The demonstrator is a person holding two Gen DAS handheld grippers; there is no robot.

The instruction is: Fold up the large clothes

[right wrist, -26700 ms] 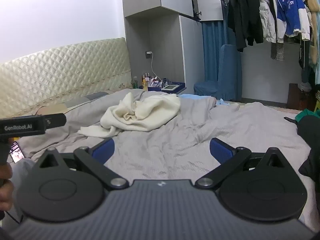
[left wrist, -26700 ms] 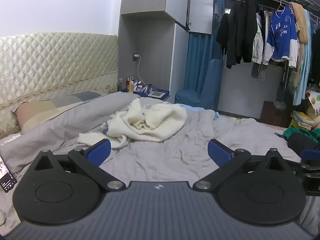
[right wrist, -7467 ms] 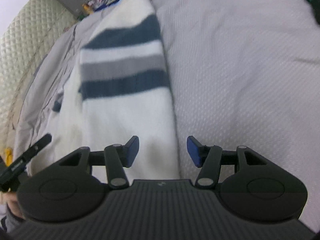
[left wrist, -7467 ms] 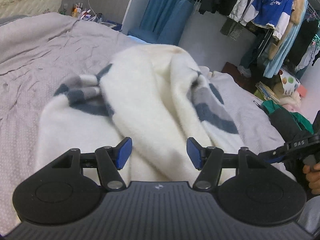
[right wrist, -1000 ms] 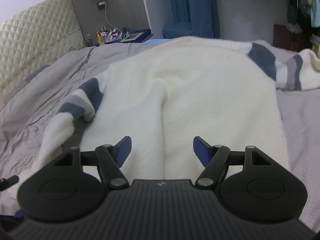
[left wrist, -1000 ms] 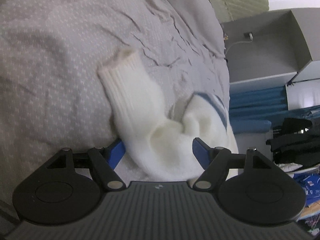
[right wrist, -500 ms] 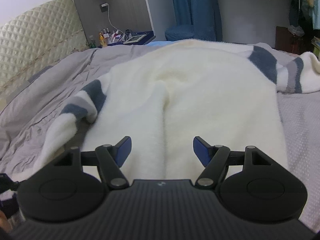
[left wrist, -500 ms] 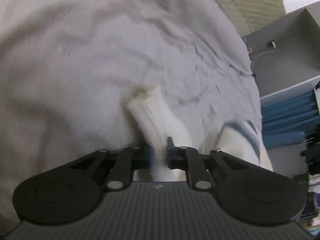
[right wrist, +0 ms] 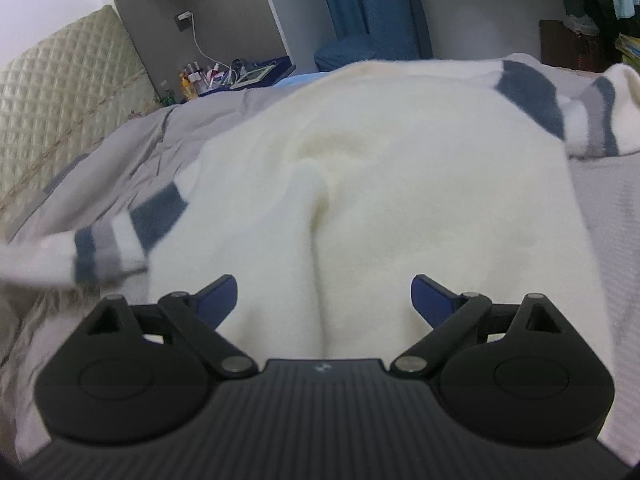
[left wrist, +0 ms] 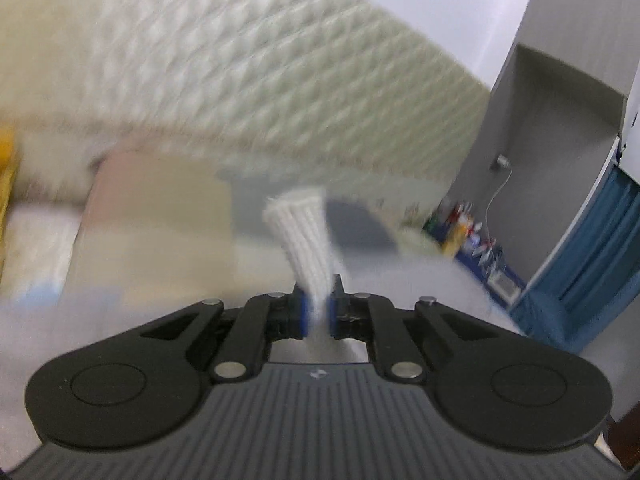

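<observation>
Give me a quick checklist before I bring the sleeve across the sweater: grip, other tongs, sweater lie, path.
1. Left tongs clamped on the ribbed cuff: ok, cuff pinched between the pads and sticking out past them.
2. Right tongs free of fabric: ok, jaws opening with sweater body below and between them, pads not pressing it.
3. Sweater body flat on the grey bedspread: not ok, a lengthwise ridge runs down its middle.
4. Far striped sleeve laid out: cannot tell, its end curls at the frame edge.
5. Near striped sleeve trailing cleanly: cannot tell, blurred.
6. Left view sharp enough to aim: not ok, heavy motion blur.
</observation>
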